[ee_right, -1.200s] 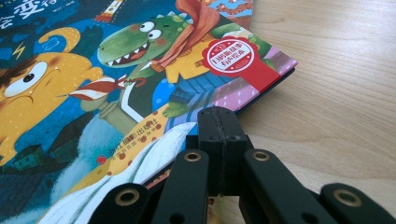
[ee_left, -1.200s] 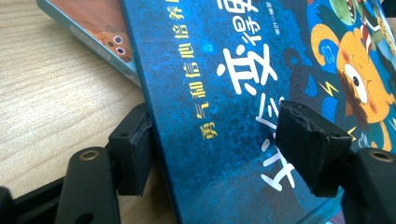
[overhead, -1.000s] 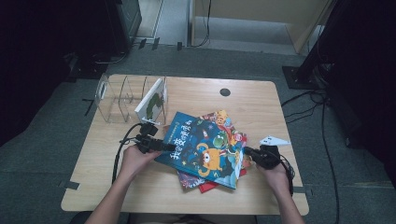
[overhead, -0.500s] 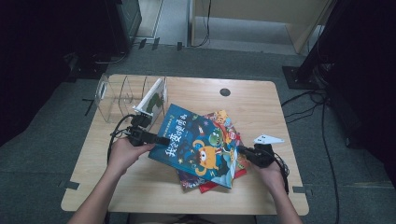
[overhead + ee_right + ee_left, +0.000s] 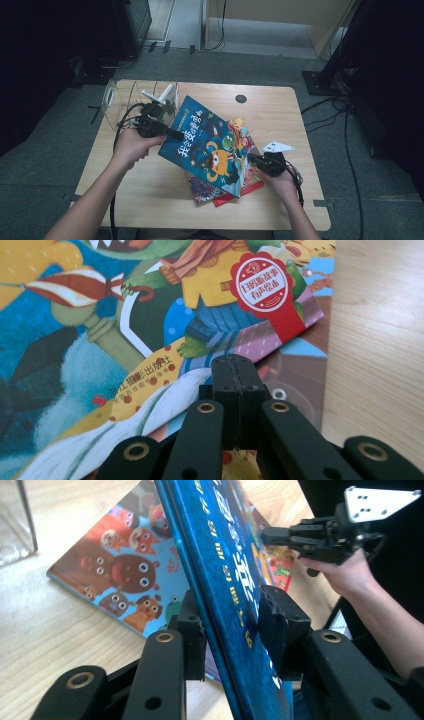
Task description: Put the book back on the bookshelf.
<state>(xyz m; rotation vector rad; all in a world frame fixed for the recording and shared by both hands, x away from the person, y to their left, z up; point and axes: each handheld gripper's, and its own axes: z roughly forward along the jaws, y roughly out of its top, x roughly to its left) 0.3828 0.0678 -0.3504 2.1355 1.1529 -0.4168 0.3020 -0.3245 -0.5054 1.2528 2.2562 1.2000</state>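
A light wooden table (image 5: 150, 200) on grey carpet, ringed by dark equipment and floor cables, is seen from above, with a clear divided rack (image 5: 120, 97) at its far left corner. The blue picture book (image 5: 210, 147) is tilted up off the stacked books (image 5: 235, 192), its left edge clamped by the left gripper (image 5: 172, 134), whose jaws have just been closing. In the left gripper view the bear-cover book (image 5: 125, 575) beneath is revealed, while the right gripper (image 5: 235, 375) is seen fully closed, holding nothing, over a crocodile cover (image 5: 150, 315).

We see the blue book (image 5: 210, 145) tilted above the stacked books (image 5: 240, 182) at the table's (image 5: 150, 195) middle, the clear rack (image 5: 117, 95) behind its left edge.
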